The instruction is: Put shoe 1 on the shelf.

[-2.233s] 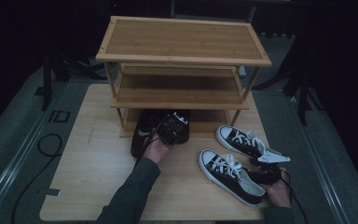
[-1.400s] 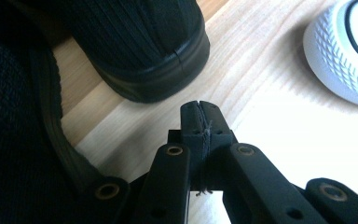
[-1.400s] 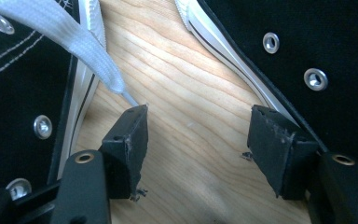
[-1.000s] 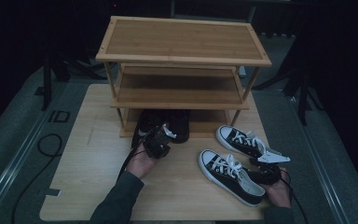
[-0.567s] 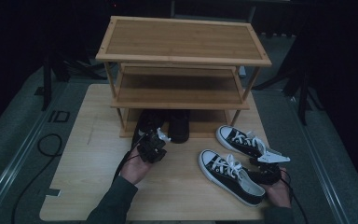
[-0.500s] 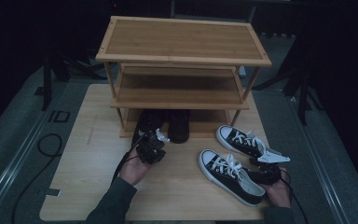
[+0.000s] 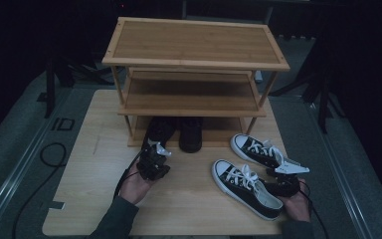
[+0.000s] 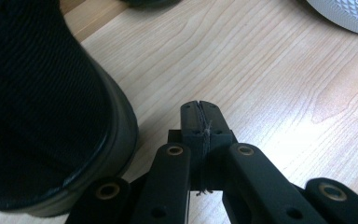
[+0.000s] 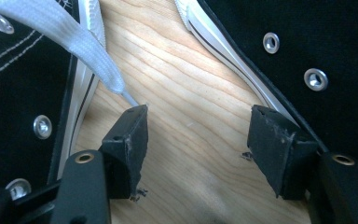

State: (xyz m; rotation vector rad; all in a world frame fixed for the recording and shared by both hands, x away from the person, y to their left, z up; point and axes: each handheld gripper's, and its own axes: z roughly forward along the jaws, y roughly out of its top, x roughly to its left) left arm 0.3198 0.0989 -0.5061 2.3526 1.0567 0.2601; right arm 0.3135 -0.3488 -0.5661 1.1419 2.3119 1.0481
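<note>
Two black shoes [image 7: 160, 131] [image 7: 191, 133] stand side by side at the foot of the wooden rack [image 7: 194, 104], toes under its lowest shelf. My left gripper [image 7: 155, 155] hovers just in front of the left one, jaws shut with nothing between them. In the left gripper view the shut left gripper [image 8: 200, 112] points at bare wood, the black shoe's heel [image 8: 42, 116] close on its left. My right gripper [image 7: 279, 180] rests between two black-and-white sneakers [image 7: 246, 188] [image 7: 259, 149]. Seen close, the right gripper [image 9: 196, 130] is open over the board, a white lace [image 9: 74, 42] beside one finger.
The rack's top [image 7: 194, 42] and middle shelf [image 7: 191, 94] hold nothing. The light wooden board [image 7: 94, 149] has free room at left and front. A black cable [image 7: 40, 169] lies on the grey floor to the left. A white sneaker sole [image 8: 345, 16] shows far off.
My left gripper has drawn back from the black shoes toward the front left and a little down, jaws staying shut. The right gripper and the sneakers have not moved.
</note>
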